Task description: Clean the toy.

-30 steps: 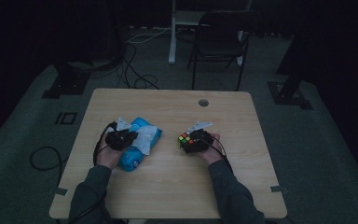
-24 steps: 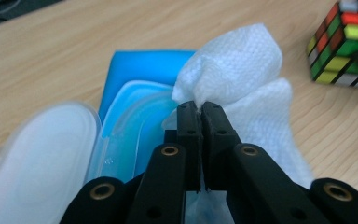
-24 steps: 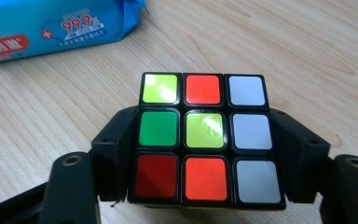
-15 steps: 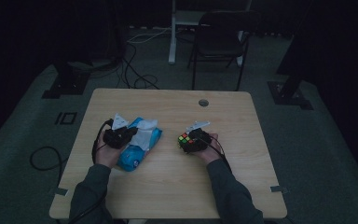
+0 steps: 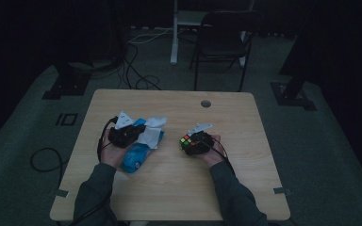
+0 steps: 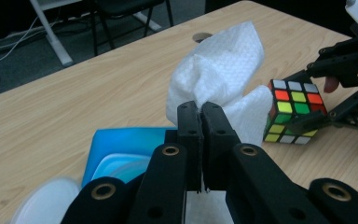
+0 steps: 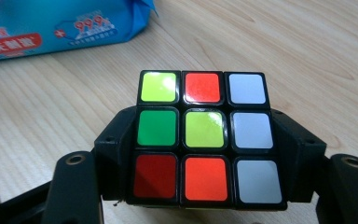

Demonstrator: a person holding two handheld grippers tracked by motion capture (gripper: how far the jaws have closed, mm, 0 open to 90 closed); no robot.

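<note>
Wipe stands upright from pinching left gripper, beside cube.

In the high view the surface fills the middle of the frame, with a chair behind its far edge at the upper middle and a cable hole near that far edge. The wet-wipe pack lies left of centre with a wipe rising from its far end, held by the left tongs. The puzzle cube sits right of the pack, well apart from it, between the jaws of the right tongs.
</note>
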